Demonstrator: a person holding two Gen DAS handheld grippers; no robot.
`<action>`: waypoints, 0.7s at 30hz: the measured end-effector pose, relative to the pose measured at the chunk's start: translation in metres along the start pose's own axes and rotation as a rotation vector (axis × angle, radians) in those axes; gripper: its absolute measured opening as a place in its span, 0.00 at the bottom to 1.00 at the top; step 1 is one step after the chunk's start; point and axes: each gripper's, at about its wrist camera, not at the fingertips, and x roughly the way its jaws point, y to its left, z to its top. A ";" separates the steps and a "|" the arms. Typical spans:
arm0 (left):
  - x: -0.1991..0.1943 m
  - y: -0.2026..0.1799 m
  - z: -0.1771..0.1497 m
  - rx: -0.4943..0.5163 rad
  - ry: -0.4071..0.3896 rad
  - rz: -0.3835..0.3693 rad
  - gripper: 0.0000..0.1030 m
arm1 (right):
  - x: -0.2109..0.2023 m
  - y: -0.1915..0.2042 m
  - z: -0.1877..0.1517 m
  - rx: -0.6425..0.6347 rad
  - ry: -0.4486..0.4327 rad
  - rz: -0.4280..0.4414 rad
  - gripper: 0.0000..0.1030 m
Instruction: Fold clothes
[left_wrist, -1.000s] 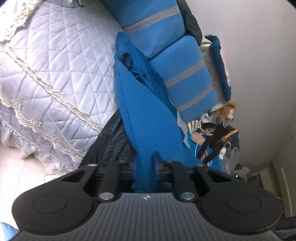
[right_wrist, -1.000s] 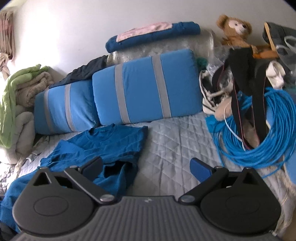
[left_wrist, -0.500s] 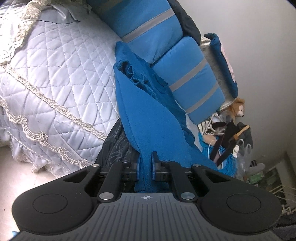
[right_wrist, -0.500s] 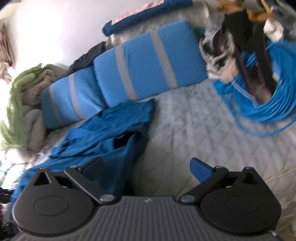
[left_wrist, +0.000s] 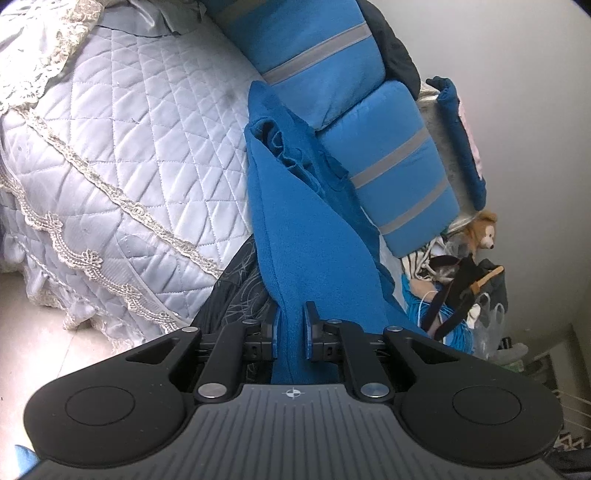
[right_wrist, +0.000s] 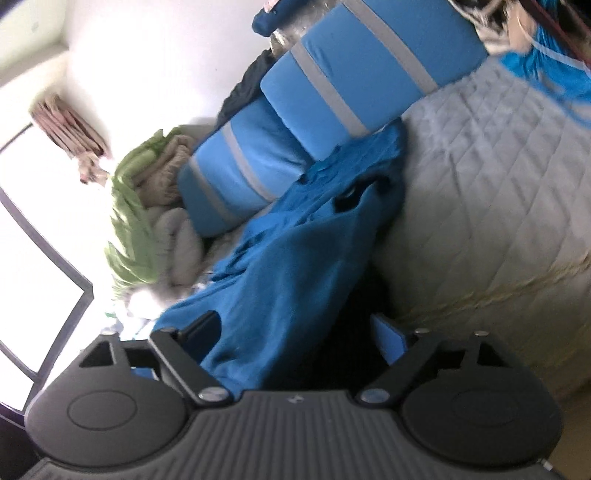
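Your left claw (left_wrist: 291, 330) is clamped on a fold of the blue shirt (left_wrist: 295, 229), near the bed's edge; its jaws are easing open slightly, but the pads are pressing on the cloth. From that grip the shirt runs away from you as one long band, its far end bunched against the striped blue pillows (left_wrist: 369, 122). The quilted bedspread (left_wrist: 129, 140) lies to its left.

Your right claw (right_wrist: 299, 326) is unclenched and holds nothing; its jaws are closing. The shirt (right_wrist: 295, 258) lies between them, toward the left finger, with no visible pinch. The picture is blurred.

Judgement: the shirt's long axis points near-to-far, straight ahead of both claws. The right claw is nearest the free near edge, so that side is yours to take.
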 end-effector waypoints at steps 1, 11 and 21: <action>0.000 0.000 0.000 0.000 -0.001 0.002 0.14 | 0.000 -0.003 -0.003 0.021 -0.002 0.016 0.79; 0.000 0.004 0.001 -0.018 0.002 -0.015 0.14 | 0.001 -0.031 -0.025 0.235 -0.025 0.143 0.57; -0.018 -0.008 0.001 0.019 -0.105 -0.040 0.08 | 0.001 -0.010 -0.014 0.266 -0.066 0.191 0.10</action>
